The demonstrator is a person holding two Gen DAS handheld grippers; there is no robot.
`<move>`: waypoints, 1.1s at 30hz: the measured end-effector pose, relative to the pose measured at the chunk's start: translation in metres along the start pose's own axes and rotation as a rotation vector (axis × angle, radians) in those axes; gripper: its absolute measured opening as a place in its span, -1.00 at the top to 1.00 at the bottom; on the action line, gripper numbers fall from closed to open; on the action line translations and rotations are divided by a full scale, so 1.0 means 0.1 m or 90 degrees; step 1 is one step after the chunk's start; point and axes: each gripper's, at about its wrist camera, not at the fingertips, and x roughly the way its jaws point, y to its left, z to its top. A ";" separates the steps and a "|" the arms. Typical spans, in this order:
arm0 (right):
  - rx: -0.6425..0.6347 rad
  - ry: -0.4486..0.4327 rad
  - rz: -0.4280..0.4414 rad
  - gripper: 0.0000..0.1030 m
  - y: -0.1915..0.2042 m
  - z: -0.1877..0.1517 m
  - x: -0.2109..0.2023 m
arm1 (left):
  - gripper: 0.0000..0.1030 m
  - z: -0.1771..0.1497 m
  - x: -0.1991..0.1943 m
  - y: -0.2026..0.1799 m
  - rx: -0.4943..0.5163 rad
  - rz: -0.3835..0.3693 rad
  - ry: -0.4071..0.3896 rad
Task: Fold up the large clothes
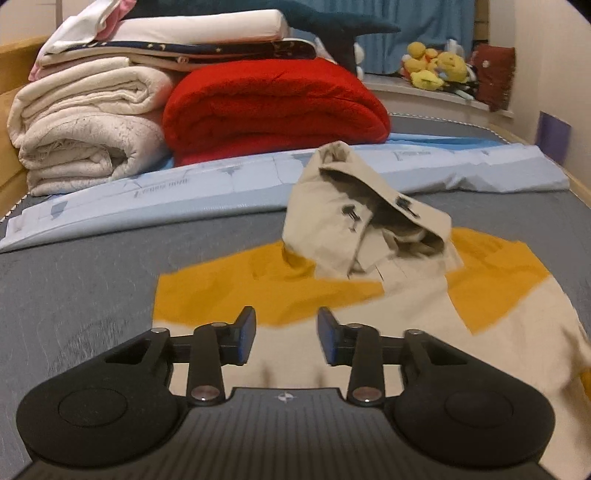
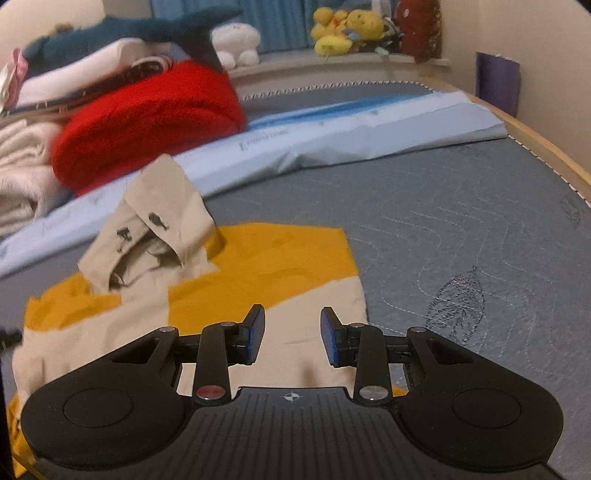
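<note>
A beige and mustard-yellow hooded jacket [image 1: 332, 291] lies flat on the grey mattress [image 1: 92, 295], its beige hood [image 1: 365, 218] standing up at the far end. My left gripper [image 1: 286, 338] hovers over the jacket's near beige part, open, with nothing between its blue pads. In the right wrist view the same jacket [image 2: 266, 266] lies left of centre, hood [image 2: 155, 229] to the left. My right gripper [image 2: 291, 338] hangs above the jacket's right near edge, open and empty.
Folded cream blankets [image 1: 85, 122] and a red blanket [image 1: 273, 107] are stacked at the far left. A light blue folded sheet [image 1: 229, 181] runs across the mattress behind the jacket. Plush toys [image 2: 347, 29] sit on a sill. The wooden bed rim [image 2: 546, 147] curves on the right.
</note>
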 end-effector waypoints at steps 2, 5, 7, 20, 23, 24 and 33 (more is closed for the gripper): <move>-0.006 0.001 0.003 0.68 -0.01 0.02 0.00 | 0.60 0.29 0.19 0.01 -0.028 -0.011 0.012; -0.008 -0.002 0.010 0.78 -0.01 0.04 0.01 | 0.69 0.74 0.53 -0.04 -0.048 -0.024 0.000; -0.006 -0.004 0.013 0.78 -0.02 0.06 0.01 | 0.69 1.05 0.87 -0.12 -0.056 -0.027 0.003; 0.013 0.034 0.002 0.77 -0.16 0.07 0.21 | 0.00 2.07 2.61 -0.64 -0.073 0.023 -0.031; 0.007 0.044 0.005 0.77 -0.14 0.05 0.25 | -0.03 2.10 2.93 -0.69 -0.065 0.050 -0.016; 0.005 0.047 0.006 0.77 -0.14 0.04 0.26 | -0.03 2.09 3.01 -0.70 -0.060 0.055 -0.009; 0.002 0.056 0.015 0.77 -0.10 0.05 0.31 | 0.99 2.05 3.22 -0.75 -0.002 0.054 0.012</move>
